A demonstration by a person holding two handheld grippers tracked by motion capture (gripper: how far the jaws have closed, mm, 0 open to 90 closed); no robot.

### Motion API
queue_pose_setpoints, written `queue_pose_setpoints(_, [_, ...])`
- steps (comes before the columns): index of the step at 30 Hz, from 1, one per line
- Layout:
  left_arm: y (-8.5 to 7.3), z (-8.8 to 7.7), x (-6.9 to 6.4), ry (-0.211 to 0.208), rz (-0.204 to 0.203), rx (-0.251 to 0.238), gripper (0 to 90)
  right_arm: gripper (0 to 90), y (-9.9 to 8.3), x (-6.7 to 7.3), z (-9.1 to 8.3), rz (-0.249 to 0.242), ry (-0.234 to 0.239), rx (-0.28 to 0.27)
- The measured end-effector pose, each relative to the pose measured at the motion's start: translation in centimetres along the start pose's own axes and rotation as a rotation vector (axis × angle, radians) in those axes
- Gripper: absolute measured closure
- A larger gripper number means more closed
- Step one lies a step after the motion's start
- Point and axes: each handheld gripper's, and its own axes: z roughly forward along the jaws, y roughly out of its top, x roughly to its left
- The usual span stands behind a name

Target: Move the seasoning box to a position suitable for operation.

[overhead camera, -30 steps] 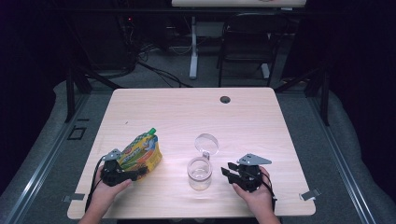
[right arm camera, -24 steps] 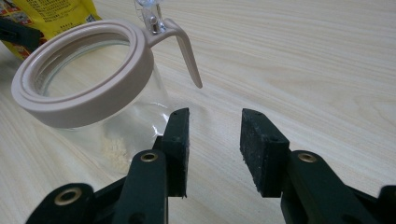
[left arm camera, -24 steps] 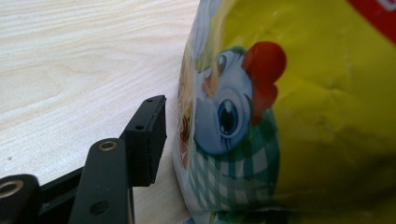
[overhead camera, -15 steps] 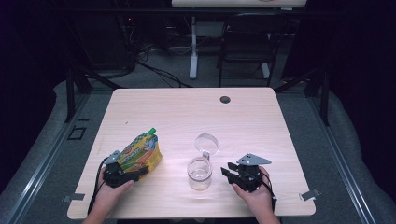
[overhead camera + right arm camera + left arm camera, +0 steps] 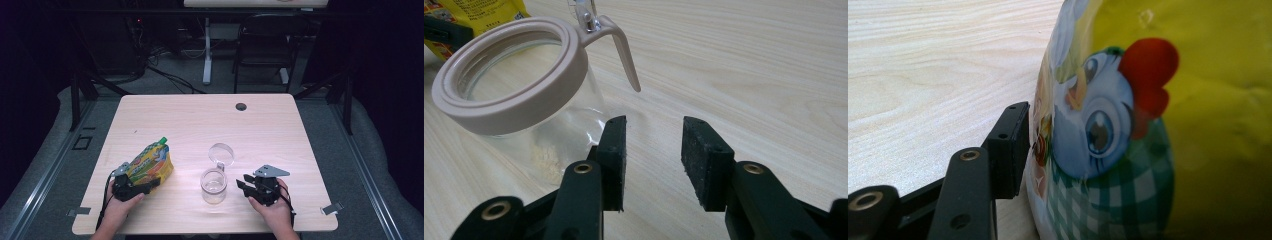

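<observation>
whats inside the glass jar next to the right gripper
The glass jar stands with its lid flipped open. Through the wall a small heap of pale grains lies on the bottom; the rest looks empty. The beige rim hides part of the inside.

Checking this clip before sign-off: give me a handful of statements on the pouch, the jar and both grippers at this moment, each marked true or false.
1. The yellow pouch lies on the table at the left gripper. True.
2. The glass jar has its lid closed. False: the hinged lid is swung open behind the jar.
3. The right gripper holds the jar. False: its jaws stand apart with nothing between them, the jar beside them.
4. The left gripper's jaws have just been closing around the pouch. True: the pouch sits between them, one pad right at its side.
5. The jar is full to the brim. False: just a small pale residue at the bottom.
</observation>
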Motion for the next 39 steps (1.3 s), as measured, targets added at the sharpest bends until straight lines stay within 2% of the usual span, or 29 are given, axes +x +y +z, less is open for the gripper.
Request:
queue_pose_setpoints(16, [-0.09,0.13,-0.01,-0.005,-0.003,-0.013,50.0,62.4,-0.05,0.01,0.09,0.001,-0.001,0.004])
queue_pose_setpoints(30, [-0.23,0.21,-0.11,0.006,0.022,-0.022,53.5,62.4,-0.06,0.03,0.11,0.0,0.0,0.004])
queue_pose_setpoints(39, [-0.24,0.22,-0.37,0.031,0.044,-0.029,56.7,62.4,-0.06,0.02,0.1,-0.001,0.0,0.004])
